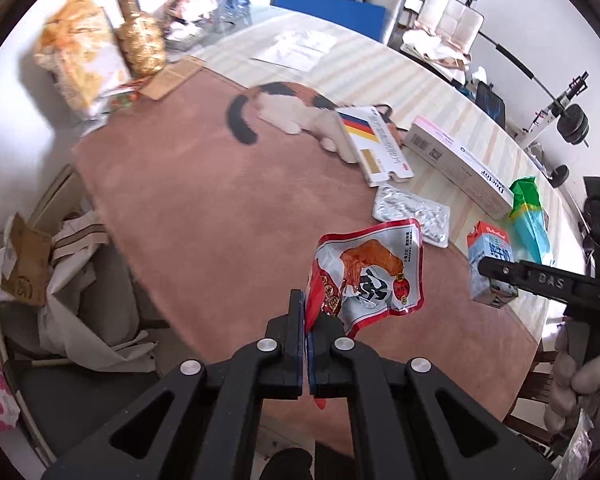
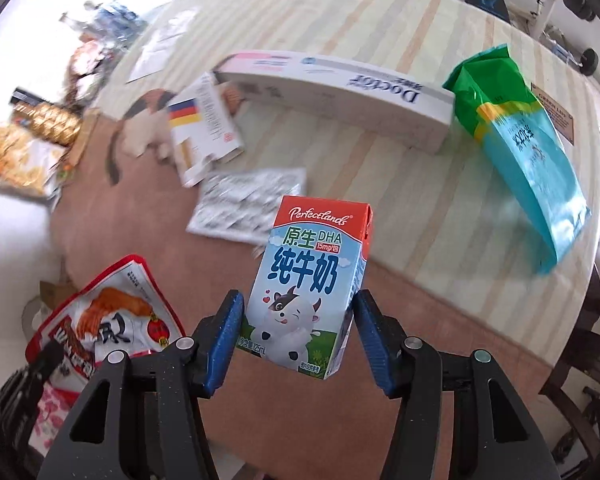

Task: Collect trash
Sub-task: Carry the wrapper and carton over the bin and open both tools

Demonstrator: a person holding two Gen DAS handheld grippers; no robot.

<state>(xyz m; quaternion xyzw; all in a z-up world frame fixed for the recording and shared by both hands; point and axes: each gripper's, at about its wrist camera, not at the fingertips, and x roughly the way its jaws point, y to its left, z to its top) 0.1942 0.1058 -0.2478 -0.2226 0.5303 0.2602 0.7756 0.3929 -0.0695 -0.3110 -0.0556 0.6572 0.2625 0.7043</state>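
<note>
Left gripper point(image 1: 306, 320) fingers pressed together, pinching red snack wrapper point(image 1: 370, 276) by edge, lifted above brown mat point(image 1: 204, 208). Right gripper point(image 2: 298, 316) pads clamp small milk carton point(image 2: 308, 284) by sides, above table point(image 2: 380, 184). Green-blue bag point(image 2: 520, 148) lies far right.

Table point(image 2: 380, 12): striped cloth, pink cat mat point(image 1: 204, 208).
Beyond tongs: Doctor box point(image 2: 340, 92), blister pack point(image 2: 248, 200), green-blue bag point(image 2: 520, 148).

A pink mat point(image 1: 204, 208) with a cat picture point(image 1: 288, 108) covers a striped table point(image 1: 380, 64), chairs point(image 1: 448, 16) standing behind it.
</note>
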